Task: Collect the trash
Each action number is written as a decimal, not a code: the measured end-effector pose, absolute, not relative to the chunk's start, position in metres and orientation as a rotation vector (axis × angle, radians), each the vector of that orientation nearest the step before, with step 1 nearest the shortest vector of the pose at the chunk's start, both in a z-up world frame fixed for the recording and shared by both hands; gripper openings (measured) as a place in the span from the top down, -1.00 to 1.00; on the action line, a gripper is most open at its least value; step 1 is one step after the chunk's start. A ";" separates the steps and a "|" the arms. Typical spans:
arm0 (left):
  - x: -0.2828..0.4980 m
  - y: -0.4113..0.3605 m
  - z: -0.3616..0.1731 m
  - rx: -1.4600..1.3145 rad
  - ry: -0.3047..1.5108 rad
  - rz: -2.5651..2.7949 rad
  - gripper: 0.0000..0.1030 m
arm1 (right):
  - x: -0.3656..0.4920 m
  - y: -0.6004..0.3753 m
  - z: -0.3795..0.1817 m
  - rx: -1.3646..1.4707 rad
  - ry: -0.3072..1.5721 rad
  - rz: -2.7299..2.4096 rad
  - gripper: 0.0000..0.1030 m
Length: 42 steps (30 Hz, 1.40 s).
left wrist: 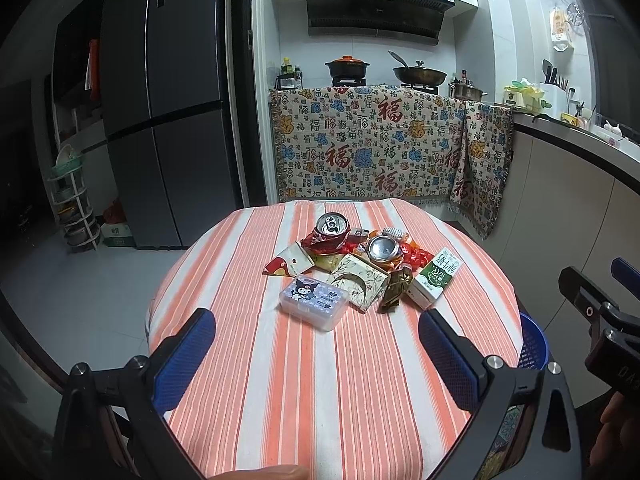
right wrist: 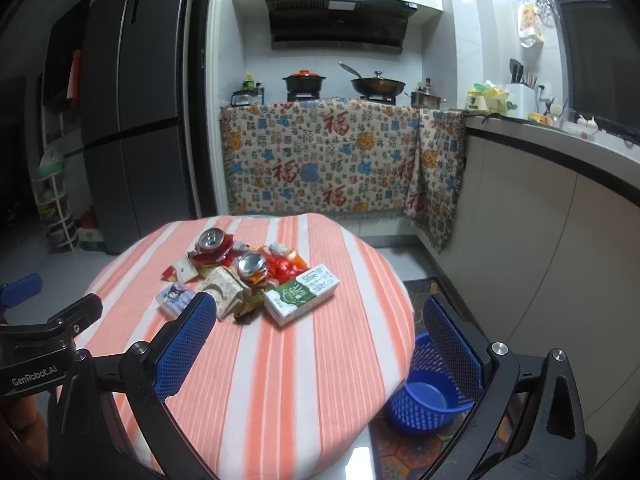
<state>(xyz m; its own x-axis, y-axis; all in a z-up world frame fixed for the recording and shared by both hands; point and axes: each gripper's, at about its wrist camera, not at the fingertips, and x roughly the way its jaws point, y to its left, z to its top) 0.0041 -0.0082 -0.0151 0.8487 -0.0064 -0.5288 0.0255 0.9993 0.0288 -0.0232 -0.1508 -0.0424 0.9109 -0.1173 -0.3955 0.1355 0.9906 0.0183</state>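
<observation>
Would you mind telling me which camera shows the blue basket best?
The right wrist view: the blue basket shows on the floor beside the table, with its open mouth and inside visible. The left wrist view shows only a strip of it, past the table edge behind the left gripper's finger.

Striped woven cloth (left wrist: 320, 380), matt, over the bench. Two crushed cans (left wrist: 331, 229), shiny bare metal on the ends. Milk carton (left wrist: 436, 278) of printed, slightly glossy card. Small clear plastic box (left wrist: 314, 302), frosted. Red foil wrappers (left wrist: 420, 258), glittering. Blue plastic mesh basket (right wrist: 430, 384). Blue textured pads (left wrist: 186, 356) on black matt jaws.
</observation>
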 end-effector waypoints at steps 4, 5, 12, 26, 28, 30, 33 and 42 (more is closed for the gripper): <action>0.005 -0.008 -0.016 0.037 0.561 -0.016 -1.00 | -0.023 -0.151 -0.042 0.046 0.405 -0.130 -0.99; 0.005 -0.008 -0.016 0.038 0.562 -0.016 -1.00 | -0.023 -0.151 -0.042 0.045 0.406 -0.130 -0.99; 0.006 -0.008 -0.016 0.041 0.565 -0.015 -1.00 | -0.023 -0.153 -0.044 0.045 0.410 -0.130 -0.99; 0.006 -0.009 -0.015 0.040 0.565 -0.016 -1.00 | -0.023 -0.155 -0.044 0.043 0.409 -0.132 -0.99; 0.007 -0.009 -0.015 0.041 0.566 -0.015 -1.00 | -0.023 -0.154 -0.043 0.042 0.409 -0.131 -0.99; 0.007 -0.009 -0.015 0.041 0.566 -0.016 -1.00 | -0.023 -0.154 -0.043 0.042 0.409 -0.131 -0.99; 0.007 -0.009 -0.015 0.040 0.566 -0.016 -1.00 | -0.023 -0.154 -0.043 0.041 0.410 -0.131 -0.99; 0.007 -0.009 -0.015 0.041 0.567 -0.016 -1.00 | -0.023 -0.154 -0.043 0.040 0.411 -0.131 -0.99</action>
